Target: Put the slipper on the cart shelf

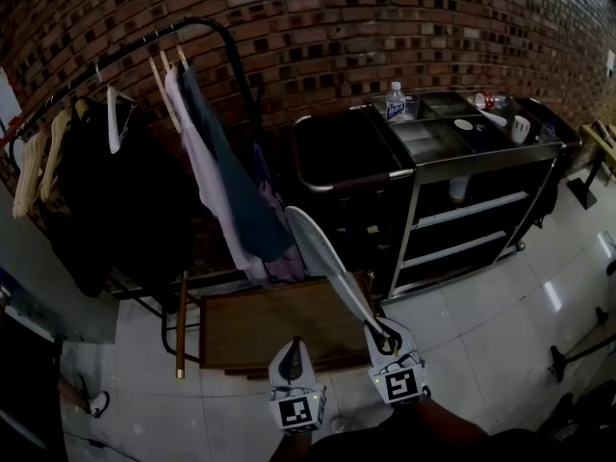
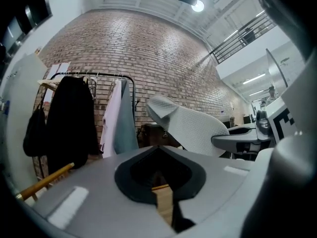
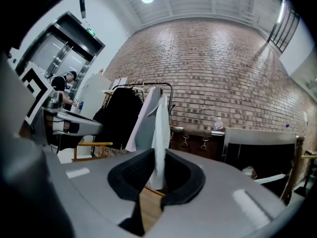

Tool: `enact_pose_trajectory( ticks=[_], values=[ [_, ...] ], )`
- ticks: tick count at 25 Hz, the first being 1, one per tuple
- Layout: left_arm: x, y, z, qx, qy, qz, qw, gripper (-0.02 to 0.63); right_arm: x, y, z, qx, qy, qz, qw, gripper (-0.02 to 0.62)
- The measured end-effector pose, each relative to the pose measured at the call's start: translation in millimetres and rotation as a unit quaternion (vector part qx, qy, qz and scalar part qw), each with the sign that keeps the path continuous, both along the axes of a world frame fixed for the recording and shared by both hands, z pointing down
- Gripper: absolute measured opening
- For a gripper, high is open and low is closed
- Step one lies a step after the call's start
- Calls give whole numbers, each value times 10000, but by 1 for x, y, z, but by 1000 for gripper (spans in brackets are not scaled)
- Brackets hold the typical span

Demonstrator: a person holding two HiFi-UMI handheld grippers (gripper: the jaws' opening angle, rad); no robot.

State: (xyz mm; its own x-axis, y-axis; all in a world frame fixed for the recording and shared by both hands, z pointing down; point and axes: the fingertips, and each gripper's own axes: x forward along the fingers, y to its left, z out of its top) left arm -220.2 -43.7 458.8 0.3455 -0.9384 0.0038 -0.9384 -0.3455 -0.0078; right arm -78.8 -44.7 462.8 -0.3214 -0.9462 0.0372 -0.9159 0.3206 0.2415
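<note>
My right gripper point(image 1: 385, 341) is shut on the heel end of a white mesh slipper point(image 1: 323, 256), which sticks up and to the left over a low wooden bench point(image 1: 279, 323). In the right gripper view the slipper point(image 3: 159, 133) stands edge-on between the jaws point(image 3: 156, 177). My left gripper point(image 1: 292, 356) hangs beside it on the left, jaws together with nothing in them point(image 2: 161, 177); from there the slipper point(image 2: 198, 130) shows broadside. The dark service cart point(image 1: 478, 152) stands ahead to the right, its open shelves point(image 1: 472, 209) facing me.
A clothes rack point(image 1: 144, 48) with hung garments point(image 1: 226, 181) fills the left against the brick wall. On the cart's top are a water bottle point(image 1: 395, 101) and small items; a black bag frame point(image 1: 346, 152) is on its left end. The floor is pale tile point(image 1: 481, 354).
</note>
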Motion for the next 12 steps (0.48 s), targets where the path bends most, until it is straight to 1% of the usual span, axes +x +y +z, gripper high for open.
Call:
enact_pose_trajectory(
  ticks=[8,12],
  values=[
    [29,1,0,52,44,224,9997,15,35,7,11,-184,-59,303,9994,48],
    [50,-6,0,-77,66,242,9997,15,60,0,5,-244,-160,410,9987,48]
  ],
)
